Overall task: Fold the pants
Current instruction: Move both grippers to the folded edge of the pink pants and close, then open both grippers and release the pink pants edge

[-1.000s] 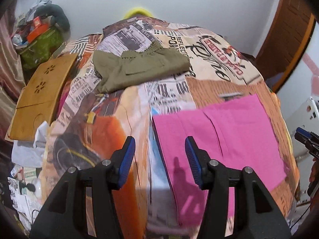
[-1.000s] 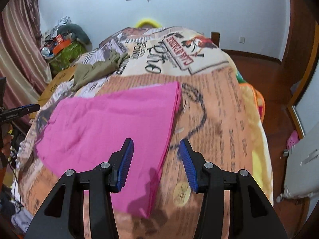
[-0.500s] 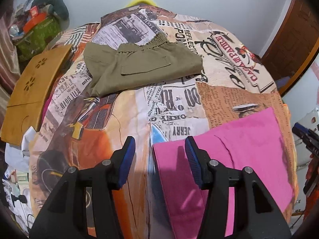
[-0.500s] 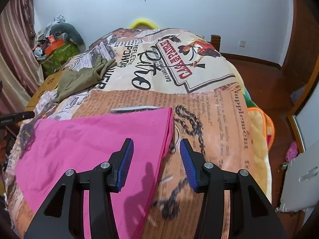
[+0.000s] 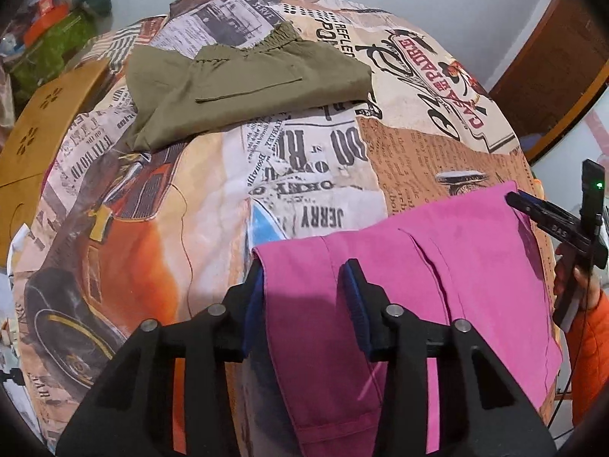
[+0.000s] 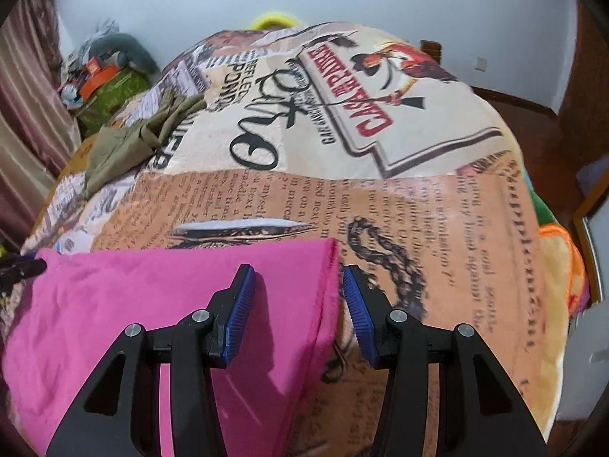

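The pink pants are lying flat near the front edge of the bed, on its printed newspaper-pattern blanket, and they are looking partly folded already: layered panels with a seam line running down the cloth suggest at least one fold is done, though I cannot tell how many. Their long axis is running across the bed, side to side along that front edge, with one far corner toward the bed's left side and the other toward its right. The left gripper is straddling the left far corner; its jaws have just been closing, the cloth edge is sitting between them, one pad hard against it, yet a gap is showing at the other, so it is not yet clamping. The right gripper is hanging half open over the right far corner, the pink hem between its pads but untouched. Judging by this, both corners need pinching before the next fold. Olive shorts are resting folded toward the bed's far left.
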`<state>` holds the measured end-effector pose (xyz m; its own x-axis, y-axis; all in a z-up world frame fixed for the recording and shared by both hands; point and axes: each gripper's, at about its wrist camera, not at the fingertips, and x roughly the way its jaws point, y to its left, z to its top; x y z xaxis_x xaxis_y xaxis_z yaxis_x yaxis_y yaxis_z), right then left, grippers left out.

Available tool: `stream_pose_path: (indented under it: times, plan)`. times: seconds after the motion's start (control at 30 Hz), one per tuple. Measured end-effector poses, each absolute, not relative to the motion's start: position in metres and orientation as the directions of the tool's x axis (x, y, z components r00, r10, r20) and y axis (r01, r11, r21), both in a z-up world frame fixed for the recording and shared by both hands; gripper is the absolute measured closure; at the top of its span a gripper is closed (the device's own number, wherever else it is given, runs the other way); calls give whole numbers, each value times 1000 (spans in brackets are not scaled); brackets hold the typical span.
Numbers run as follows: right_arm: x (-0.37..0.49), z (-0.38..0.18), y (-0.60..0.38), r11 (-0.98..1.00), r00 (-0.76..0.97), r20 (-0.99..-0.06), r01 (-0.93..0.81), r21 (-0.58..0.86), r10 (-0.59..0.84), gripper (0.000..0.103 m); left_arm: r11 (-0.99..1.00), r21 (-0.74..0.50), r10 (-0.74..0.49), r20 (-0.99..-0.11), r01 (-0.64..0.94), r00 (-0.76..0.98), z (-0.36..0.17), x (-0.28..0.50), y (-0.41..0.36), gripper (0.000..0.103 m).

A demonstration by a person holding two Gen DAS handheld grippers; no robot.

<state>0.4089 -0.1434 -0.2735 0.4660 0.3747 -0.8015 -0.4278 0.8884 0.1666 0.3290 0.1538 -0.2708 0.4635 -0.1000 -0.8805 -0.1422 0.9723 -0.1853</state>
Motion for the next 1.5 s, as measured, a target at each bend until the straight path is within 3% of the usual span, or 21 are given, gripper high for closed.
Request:
stream_pose_path:
  times: [0.03,0.13,0.2,0.27,0.5,0.77,0.93,1.07,1.13,1.2,1.27,1.5]
  plan:
    - [409,-275,-142,887,468,-802,-435,158,372,59,972,-192,-106,-878,-139,466,-270,329,154,70]
    - [405,-279,-136,876,468,-803,-463,133,369,78,970,-194,-103,-873,-145,478,-266,328,152,84]
    - [403,-280,-134,875,480,-799,-470,113,361,90,977,-142,-48,-872,-158,486,-263,327,150,98]
    - [404,-282,-133,883,501,-796,-460,87,340,95,978,-143,-50,-868,-154,493,-263,326,150,99]
    - [406,-289,-134,890,505,-806,-451,60,310,98,966,-136,-9,-869,-221,495,-268,318,166,100]
    - [405,-292,-127,895,559,-797,-444,-52,230,100,975,-103,1,-882,-195,470,-271,309,168,99]
    - [406,-289,-131,896,545,-806,-442,-44,229,100,975,-107,-7,-889,-193,458,-270,309,168,97]
    - [402,-270,-134,898,533,-808,-439,-12,250,98,982,-72,19,-883,-175,470,-256,307,166,94]
    - [400,-253,-134,900,545,-796,-436,-1,263,90,984,-8,82,-869,-179,489,-244,308,164,92]
    - [395,-236,-132,898,572,-767,-441,11,290,67,982,54,142,-846,-183,515,-232,310,161,76]
    - [388,-219,-127,885,593,-728,-464,39,344,52,985,62,144,-818,-164,556,-219,312,157,63]
    - [371,-210,-76,772,437,-724,-601,207,535,50,997,-60,-28,-842,-43,538,-224,337,124,61]
